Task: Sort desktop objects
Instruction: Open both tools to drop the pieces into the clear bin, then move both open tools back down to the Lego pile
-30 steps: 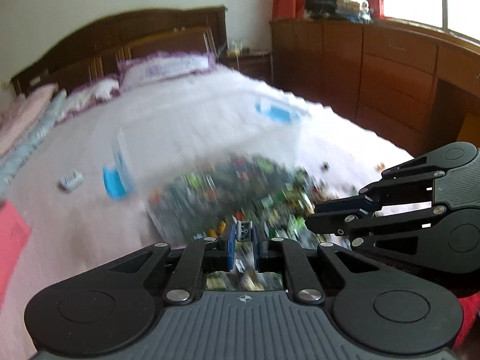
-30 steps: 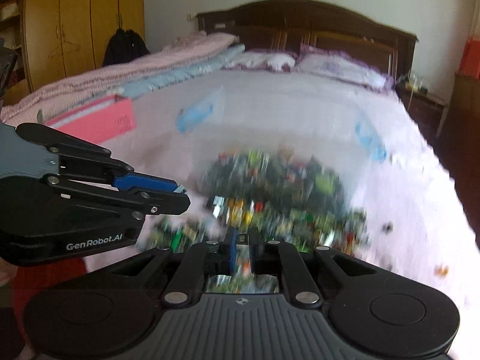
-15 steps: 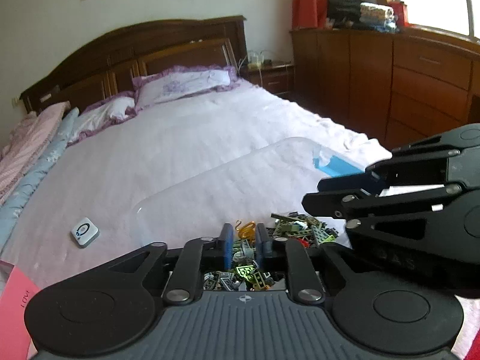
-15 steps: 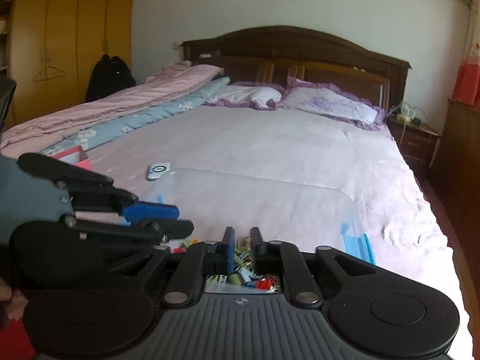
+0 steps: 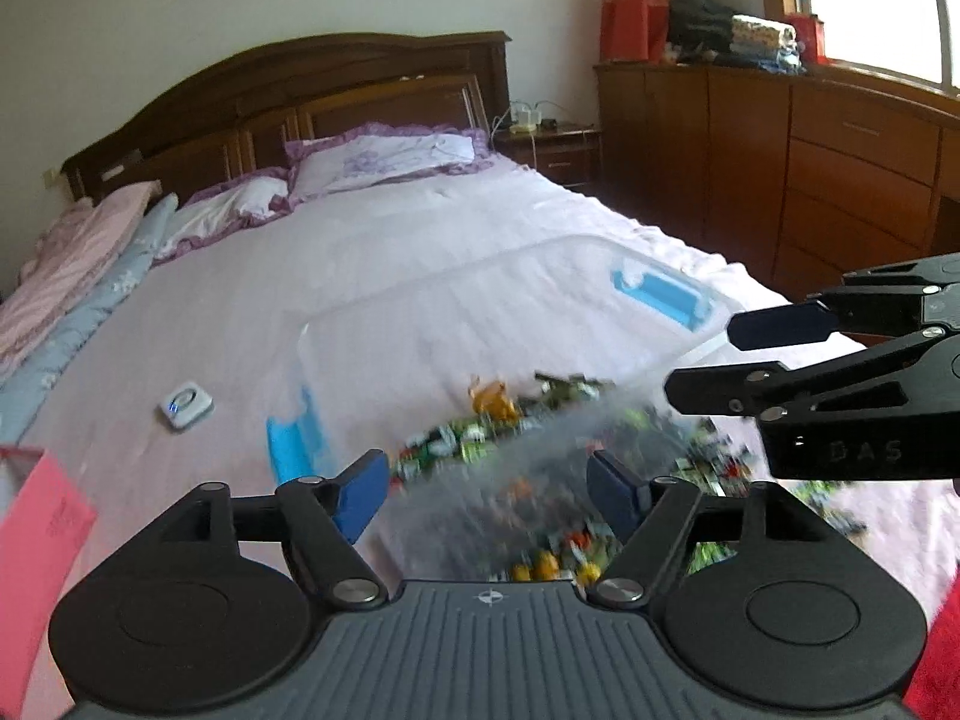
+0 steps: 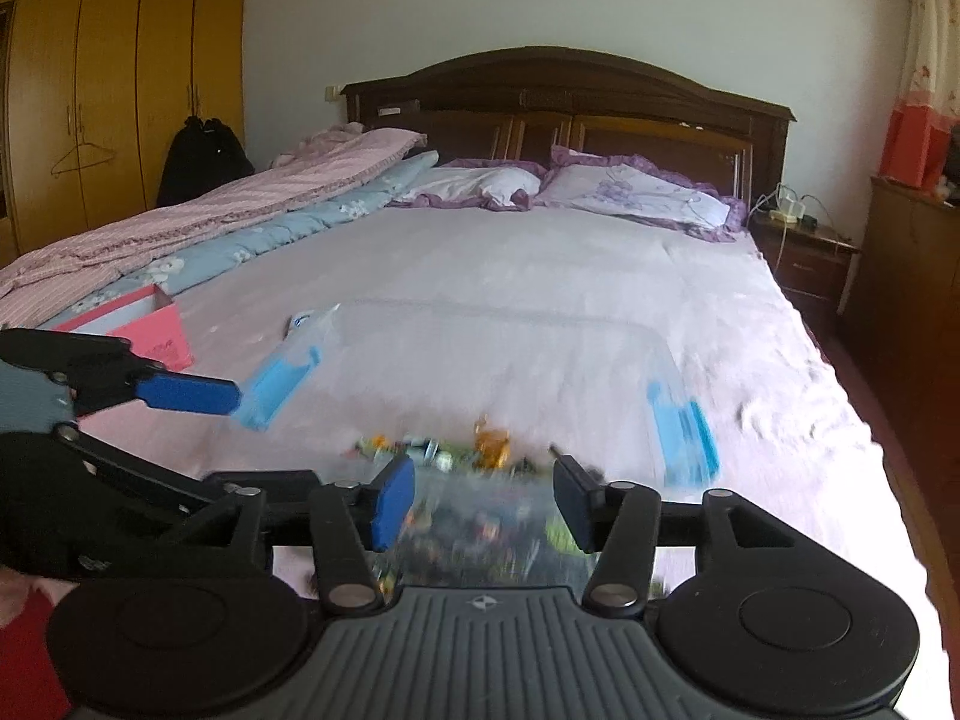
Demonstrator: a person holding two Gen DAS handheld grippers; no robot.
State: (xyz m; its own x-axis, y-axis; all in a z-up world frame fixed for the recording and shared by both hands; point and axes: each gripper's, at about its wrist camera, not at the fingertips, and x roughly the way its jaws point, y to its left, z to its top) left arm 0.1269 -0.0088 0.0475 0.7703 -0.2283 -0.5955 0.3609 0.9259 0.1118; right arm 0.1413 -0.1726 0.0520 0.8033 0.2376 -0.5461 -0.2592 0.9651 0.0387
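Lying on the bed point(image 5: 420, 276) is a clear plastic bin point(image 5: 540, 312) with blue latches, and a heap of small coloured pieces point(image 5: 516, 420) is sitting blurred at its near end, just beyond both tools. Some pieces are lying loose on the sheet to the right of the heap, outside the bin as far as I can tell. The left gripper point(image 5: 489, 489) is hovering with its jaws standing wide apart, holding nothing. The right gripper point(image 6: 483, 504) is doing the same, jaws apart and empty over the pile.

A pink box point(image 6: 153, 324) is sitting open at the left, and a small white device point(image 5: 186, 405) is lying on the sheet near it.

Nothing is looking grouped by kind or colour: the pieces are all lying mixed in one heap. Judging by that alone, the sorting is not showing as finished, though how far it has come I cannot tell.
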